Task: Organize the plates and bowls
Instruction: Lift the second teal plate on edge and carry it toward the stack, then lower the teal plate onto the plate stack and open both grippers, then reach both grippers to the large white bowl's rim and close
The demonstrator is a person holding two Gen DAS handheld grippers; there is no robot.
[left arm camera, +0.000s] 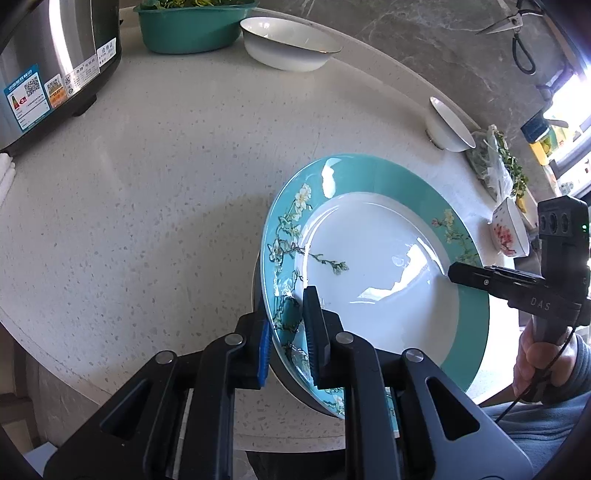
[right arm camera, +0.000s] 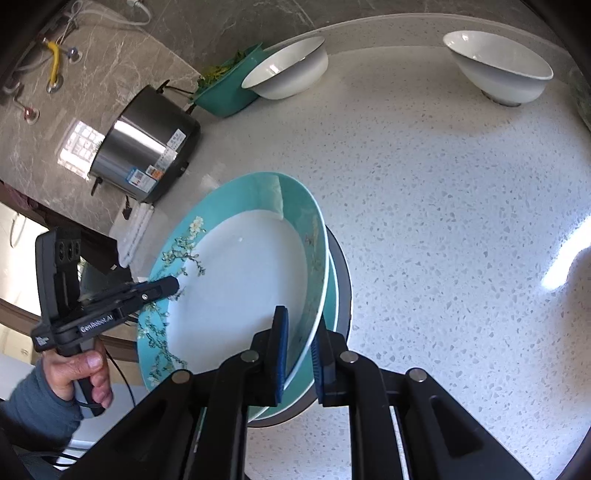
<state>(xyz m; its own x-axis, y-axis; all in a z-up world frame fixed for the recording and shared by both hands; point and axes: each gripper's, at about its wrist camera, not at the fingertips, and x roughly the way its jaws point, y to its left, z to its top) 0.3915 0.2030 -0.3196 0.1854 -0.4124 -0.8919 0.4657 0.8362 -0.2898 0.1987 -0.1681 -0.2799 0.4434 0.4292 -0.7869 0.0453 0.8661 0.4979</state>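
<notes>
Left wrist view shows the left gripper point(left arm camera: 291, 332) clamped narrowly on the near rim of a teal floral plate point(left arm camera: 373, 273), one blue pad under the rim, the other finger on top. The plate hangs tilted over the speckled countertop point(left arm camera: 166, 184). Its opposite rim is pinched by the right gripper point(right arm camera: 299, 354); from the right wrist, a second teal rim shows just beneath it. Two white bowls point(right arm camera: 286, 68) point(right arm camera: 498, 66) sit well apart at the far edge, beside a teal basin point(left arm camera: 192, 26) and steel cooker point(left arm camera: 48, 66).
</notes>
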